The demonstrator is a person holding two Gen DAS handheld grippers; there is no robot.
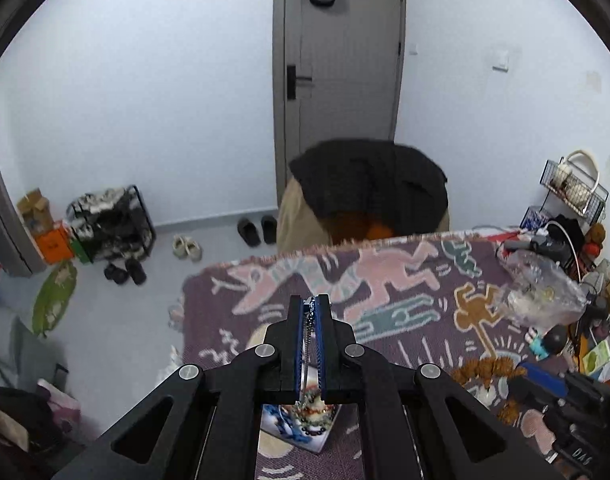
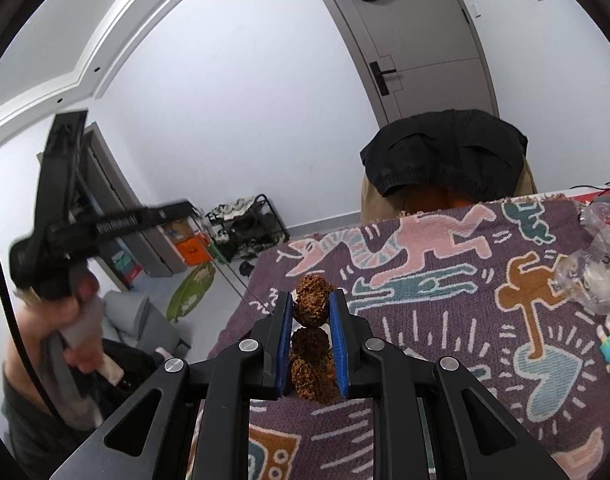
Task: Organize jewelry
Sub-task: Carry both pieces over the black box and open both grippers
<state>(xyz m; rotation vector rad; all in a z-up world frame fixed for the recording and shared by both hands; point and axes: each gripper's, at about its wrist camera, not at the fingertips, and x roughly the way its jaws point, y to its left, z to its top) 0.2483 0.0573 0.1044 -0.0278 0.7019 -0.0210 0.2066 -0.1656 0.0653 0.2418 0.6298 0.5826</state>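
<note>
Left wrist view: we are clamping a thin chain point(image 1: 307, 334) in the left tongs point(image 1: 313, 306); right tongs point(image 2: 309, 308) are gripping knobbly brown beads point(image 2: 311, 336). At 6 o'clock, a box point(image 1: 301, 428) is already holding pieces; sorting is partly done.

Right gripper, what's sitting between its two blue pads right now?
In the right wrist view, a string of rough brown beads sits clamped between the right gripper's blue pads, above the patterned cloth.
</note>
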